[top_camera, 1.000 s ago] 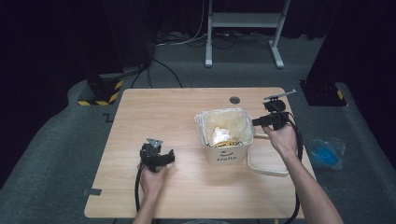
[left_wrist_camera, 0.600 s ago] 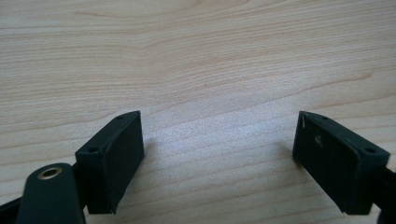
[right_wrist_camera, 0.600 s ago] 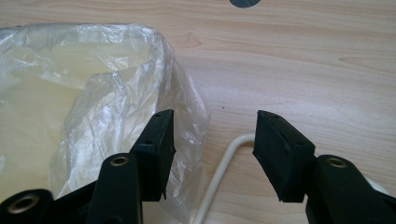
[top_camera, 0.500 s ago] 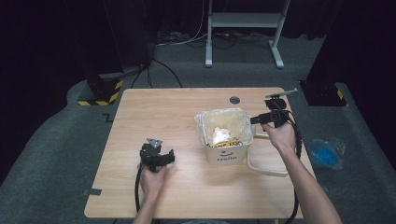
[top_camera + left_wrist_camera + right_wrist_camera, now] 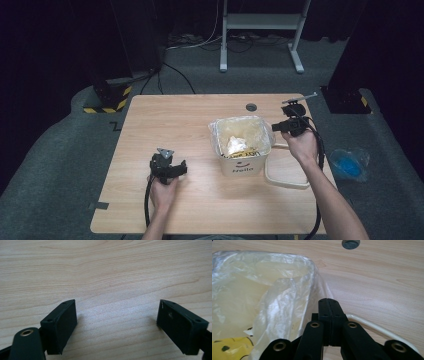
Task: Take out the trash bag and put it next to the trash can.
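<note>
Tongs in the person's right hand (image 5: 329, 301) sat clenched at the right-hand rim of the white bin (image 5: 242, 162), their jaws having just been closing. The clear bag liner (image 5: 287, 290) draped over that rim lay right against them, but whether a fold of film was pinched between the pads could not be told. The left tongs (image 5: 116, 315) rested released, well to the left of the bin, with only bare wood between their jaws. The step in hand looked like catching the liner's edge to work the bag, which held yellow wrappers and crumpled paper. The next move would call for a check that the thin film was truly caught, then a gentle pull so it would not tear or tip the bin. The left tongs would likely need to come over and steady it. A beige ring lid (image 5: 285, 184) lay flat just right of the bin. The pale wooden desk (image 5: 170, 120) had a cable hole (image 5: 251, 106) behind the bin. Grey carpet surrounded the desk, with a blue bag (image 5: 350, 162) on the floor to the bin's right and a white stand (image 5: 260, 20) far behind it in a dark room.
</note>
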Motion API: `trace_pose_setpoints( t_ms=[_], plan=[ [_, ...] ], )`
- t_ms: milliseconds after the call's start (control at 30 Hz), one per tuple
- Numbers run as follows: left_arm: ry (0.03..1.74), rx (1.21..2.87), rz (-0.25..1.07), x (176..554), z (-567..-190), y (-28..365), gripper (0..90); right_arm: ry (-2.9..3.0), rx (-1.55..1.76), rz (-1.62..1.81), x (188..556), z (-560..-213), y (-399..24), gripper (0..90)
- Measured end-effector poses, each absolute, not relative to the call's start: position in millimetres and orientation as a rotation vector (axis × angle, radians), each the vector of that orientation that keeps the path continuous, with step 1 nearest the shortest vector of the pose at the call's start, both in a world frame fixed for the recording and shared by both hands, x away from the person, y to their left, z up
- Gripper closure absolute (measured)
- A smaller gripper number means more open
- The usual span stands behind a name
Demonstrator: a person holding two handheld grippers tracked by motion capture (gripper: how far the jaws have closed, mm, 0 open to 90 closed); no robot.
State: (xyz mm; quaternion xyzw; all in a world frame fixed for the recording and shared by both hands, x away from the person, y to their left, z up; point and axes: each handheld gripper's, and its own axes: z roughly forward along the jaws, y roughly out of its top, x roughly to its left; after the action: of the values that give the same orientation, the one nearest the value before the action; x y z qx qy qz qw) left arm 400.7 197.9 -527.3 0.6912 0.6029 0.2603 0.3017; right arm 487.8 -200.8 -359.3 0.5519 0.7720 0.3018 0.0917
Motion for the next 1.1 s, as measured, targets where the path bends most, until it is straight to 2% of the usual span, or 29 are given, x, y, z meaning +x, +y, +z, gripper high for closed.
trace_pose_setpoints(
  t_ms=[167, 267, 733, 1100],
  plan=[
    [1.599, 1.833, 0.691, 400.7, -527.4, 197.8, 16.4, 2.303, 1.626, 0.939, 484.3, -350.1, -196.6, 69.6],
    [1.599, 1.833, 0.691, 400.7, -527.3, 197.8, 16.4, 2.305, 1.632, 0.960, 483.8, -346.4, -194.5, 63.6],
    [1.599, 1.833, 0.691, 400.7, -527.3, 197.8, 16.4, 2.438, 1.587, 0.863, 483.6, -340.6, -163.4, 46.8],
    [1.599, 1.833, 0.691, 400.7, -527.3, 197.8, 16.4, 2.480, 1.551, 0.823, 483.9, -343.8, -149.9, 44.2]
  ],
)
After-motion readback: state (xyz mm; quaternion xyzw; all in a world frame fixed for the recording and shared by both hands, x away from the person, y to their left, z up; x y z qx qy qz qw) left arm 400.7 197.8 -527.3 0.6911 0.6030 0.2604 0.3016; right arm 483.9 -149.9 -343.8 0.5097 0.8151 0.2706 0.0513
